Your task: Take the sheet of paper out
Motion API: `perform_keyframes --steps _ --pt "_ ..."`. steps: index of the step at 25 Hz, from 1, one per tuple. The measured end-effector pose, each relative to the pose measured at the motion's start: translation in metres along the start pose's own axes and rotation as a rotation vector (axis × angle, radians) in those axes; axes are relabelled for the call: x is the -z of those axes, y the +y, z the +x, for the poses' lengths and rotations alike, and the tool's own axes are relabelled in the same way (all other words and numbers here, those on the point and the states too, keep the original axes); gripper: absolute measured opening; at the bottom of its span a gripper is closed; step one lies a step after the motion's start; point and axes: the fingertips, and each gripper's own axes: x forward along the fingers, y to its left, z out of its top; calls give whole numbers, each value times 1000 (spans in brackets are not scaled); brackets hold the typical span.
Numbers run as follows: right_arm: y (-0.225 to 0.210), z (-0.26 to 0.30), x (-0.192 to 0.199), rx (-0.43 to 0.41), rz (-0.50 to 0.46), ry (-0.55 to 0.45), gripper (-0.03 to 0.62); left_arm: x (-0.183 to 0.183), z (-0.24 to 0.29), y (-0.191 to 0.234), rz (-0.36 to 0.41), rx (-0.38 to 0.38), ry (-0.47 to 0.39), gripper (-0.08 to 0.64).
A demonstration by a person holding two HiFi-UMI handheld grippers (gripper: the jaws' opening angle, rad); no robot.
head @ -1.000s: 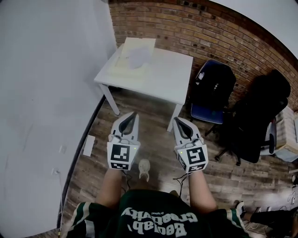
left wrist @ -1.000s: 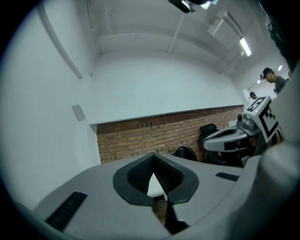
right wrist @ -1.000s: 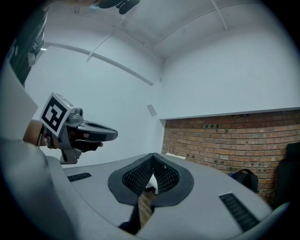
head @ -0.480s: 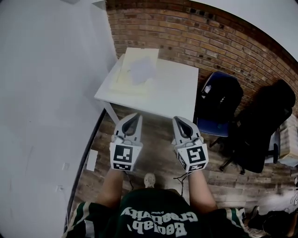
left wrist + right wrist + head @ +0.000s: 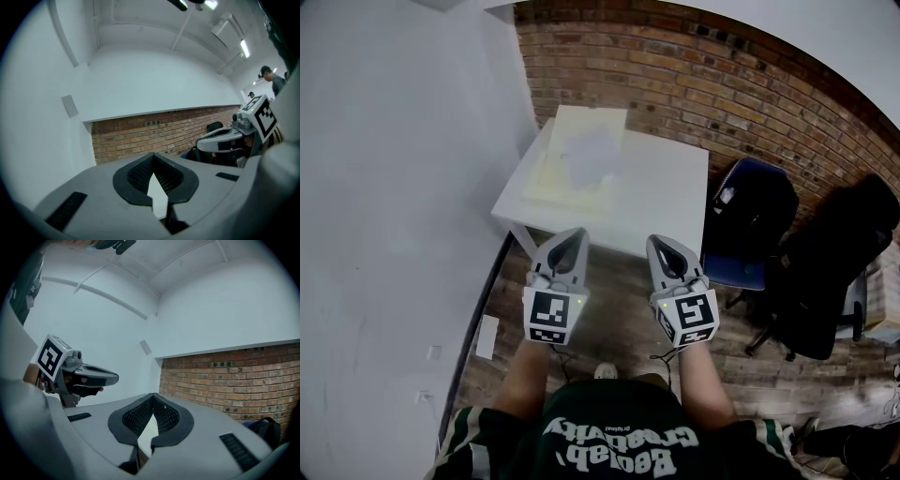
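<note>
Now nearer — table (image 5: 667,192) just ahead of left tongs (image 5: 572,234) and right tongs (image 5: 661,242)

I see a white table (image 5: 670,202) at my 12 o'clock, against the brick wall (image 5: 694,84). A flat cream stack (image 5: 558,178) lies on its 9 o'clock side, a pale rumpled sheet (image 5: 592,155) on top. On the wooden floor (image 5: 614,281), at 8 o'clock, lies a white slip (image 5: 487,336).

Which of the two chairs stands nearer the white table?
The blue chair, right beside the table; the black office chair stands farther right.
</note>
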Motion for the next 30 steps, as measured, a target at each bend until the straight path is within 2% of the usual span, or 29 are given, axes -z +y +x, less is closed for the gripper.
perform_keyframes --steps 15,30 --pt "-23 59 19 -30 -2 29 -8 25 55 30 -32 -12 26 0" --pt "-106 178 36 -108 13 23 -8 35 181 75 -15 -64 62 0"
